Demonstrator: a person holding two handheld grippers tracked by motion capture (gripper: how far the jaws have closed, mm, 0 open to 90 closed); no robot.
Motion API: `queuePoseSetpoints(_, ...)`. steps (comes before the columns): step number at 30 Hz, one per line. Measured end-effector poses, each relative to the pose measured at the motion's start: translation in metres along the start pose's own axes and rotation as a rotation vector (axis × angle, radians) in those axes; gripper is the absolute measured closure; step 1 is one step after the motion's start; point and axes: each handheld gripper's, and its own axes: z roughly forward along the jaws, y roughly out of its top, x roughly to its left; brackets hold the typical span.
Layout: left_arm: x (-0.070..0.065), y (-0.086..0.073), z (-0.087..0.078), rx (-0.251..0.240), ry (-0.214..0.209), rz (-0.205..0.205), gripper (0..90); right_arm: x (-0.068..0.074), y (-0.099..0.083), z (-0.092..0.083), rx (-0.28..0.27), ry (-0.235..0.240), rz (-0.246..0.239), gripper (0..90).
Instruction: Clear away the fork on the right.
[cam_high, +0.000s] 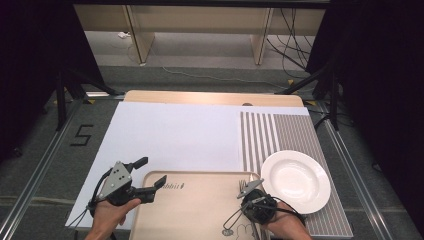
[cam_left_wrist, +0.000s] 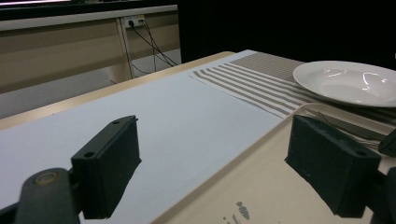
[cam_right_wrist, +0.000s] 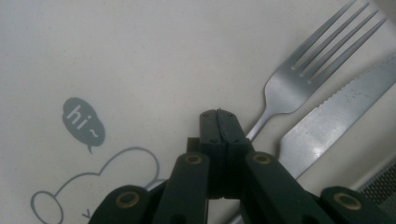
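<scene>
A beige tray (cam_high: 190, 210) with a printed cartoon lies at the table's near edge. A steel fork (cam_right_wrist: 299, 79) and a knife (cam_right_wrist: 336, 116) lie side by side at its right end, and the fork (cam_high: 243, 186) points away from me. My right gripper (cam_right_wrist: 218, 114) is shut, its jaws pressed together right over the fork's handle, which runs beneath them. In the high view the right gripper (cam_high: 248, 192) sits low over the tray's right end. My left gripper (cam_high: 150, 176) is open over the tray's left rim, nothing between its jaws (cam_left_wrist: 212, 126).
A white plate (cam_high: 295, 180) rests on a striped placemat (cam_high: 280, 130) to the right of the tray. A large white sheet (cam_high: 170, 135) covers the table beyond the tray. Dark stands and cables flank the table.
</scene>
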Motion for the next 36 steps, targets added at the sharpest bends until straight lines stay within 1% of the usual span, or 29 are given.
queuePoseSetpoints(1, 0.000, 0.000, -0.001, 0.000, 0.001, 0.001, 16.4, -0.001, 0.000, 0.000, 0.001, -0.002, 0.005, 90.0)
queuePoseSetpoints(2, 0.000, 0.000, -0.001, -0.001, 0.004, -0.003, 16.4, -0.002, -0.001, 0.000, -0.002, -0.003, 0.000, 90.0)
queuePoseSetpoints(5, 0.001, 0.000, -0.002, -0.001, 0.005, -0.004, 16.4, -0.004, -0.002, -0.001, -0.003, -0.004, 0.016, 90.0)
queuePoseSetpoints(13, 0.000, 0.000, -0.001, -0.002, 0.002, 0.000, 16.4, -0.005, -0.003, -0.003, -0.013, 0.001, 0.015, 89.1)
queuePoseSetpoints(14, 0.000, 0.000, -0.001, -0.002, 0.002, 0.000, 16.4, -0.006, -0.003, -0.003, -0.019, 0.006, 0.011, 86.5)
queuePoseSetpoints(15, 0.000, 0.000, -0.001, -0.002, 0.002, 0.000, 16.4, -0.005, -0.003, -0.003, -0.023, 0.006, 0.018, 84.7)
queuePoseSetpoints(17, 0.001, 0.000, -0.001, -0.001, 0.003, 0.001, 16.4, -0.005, -0.003, -0.006, -0.051, 0.022, 0.019, 80.4)
queuePoseSetpoints(18, 0.001, 0.000, -0.001, -0.002, 0.003, 0.000, 16.4, -0.005, -0.002, -0.006, -0.065, 0.018, 0.023, 78.2)
queuePoseSetpoints(19, 0.001, 0.000, -0.001, -0.002, 0.004, 0.000, 16.4, -0.005, -0.002, -0.008, -0.083, 0.030, 0.019, 73.3)
queuePoseSetpoints(20, 0.001, 0.000, -0.001, -0.002, 0.004, 0.000, 16.4, -0.006, -0.002, -0.008, -0.108, 0.031, 0.012, 67.1)
queuePoseSetpoints(21, 0.001, 0.000, -0.001, -0.002, 0.004, 0.000, 16.4, -0.006, -0.002, -0.010, -0.119, 0.036, 0.016, 62.2)
queuePoseSetpoints(22, 0.001, 0.000, -0.001, -0.002, 0.004, 0.000, 16.4, -0.006, -0.001, -0.012, -0.125, 0.037, 0.026, 56.2)
queuePoseSetpoints(23, 0.001, 0.000, -0.001, -0.002, 0.004, 0.000, 16.4, -0.005, -0.001, -0.013, -0.134, 0.024, 0.037, 50.5)
queuePoseSetpoints(24, 0.001, 0.000, -0.001, -0.002, 0.004, -0.001, 16.4, -0.003, 0.000, -0.014, -0.136, 0.024, 0.052, 44.5)
queuePoseSetpoints(25, 0.001, 0.000, -0.001, -0.002, 0.004, -0.001, 16.3, -0.004, 0.000, -0.015, -0.156, 0.049, 0.041, 39.5)
queuePoseSetpoints(26, 0.001, 0.000, -0.001, -0.002, 0.004, 0.000, 16.4, -0.004, 0.000, -0.017, -0.160, 0.060, 0.052, 36.3)
queuePoseSetpoints(27, 0.001, 0.000, -0.001, -0.002, 0.004, 0.000, 16.4, -0.004, 0.001, -0.018, -0.184, 0.061, 0.066, 34.0)
queuePoseSetpoints(29, 0.001, 0.000, -0.001, -0.002, 0.004, 0.000, 16.4, -0.006, 0.001, -0.023, -0.210, 0.104, 0.087, 30.9)
queuePoseSetpoints(30, 0.001, 0.000, -0.001, -0.003, 0.004, 0.000, 16.4, -0.007, 0.001, -0.025, -0.217, 0.112, 0.093, 29.9)
queuePoseSetpoints(31, 0.001, 0.000, -0.001, -0.003, 0.003, 0.000, 16.4, -0.009, 0.000, -0.026, -0.239, 0.115, 0.081, 28.6)
queuePoseSetpoints(32, 0.001, 0.000, -0.001, -0.002, 0.003, 0.001, 16.4, -0.010, 0.000, -0.028, -0.252, 0.116, 0.080, 26.6)
queuePoseSetpoints(33, 0.001, 0.000, -0.001, -0.002, 0.003, 0.000, 16.4, -0.011, -0.001, -0.030, -0.255, 0.128, 0.096, 25.3)
queuePoseSetpoints(34, 0.001, 0.000, -0.001, -0.003, 0.003, 0.000, 16.4, -0.011, -0.001, -0.031, -0.276, 0.123, 0.114, 23.9)
queuePoseSetpoints(35, 0.001, 0.000, -0.001, -0.003, 0.003, 0.000, 16.4, -0.013, -0.002, -0.033, -0.282, 0.121, 0.116, 23.1)
queuePoseSetpoints(36, 0.001, 0.000, -0.001, -0.003, 0.003, 0.000, 16.4, -0.015, -0.002, -0.035, -0.280, 0.130, 0.117, 22.1)
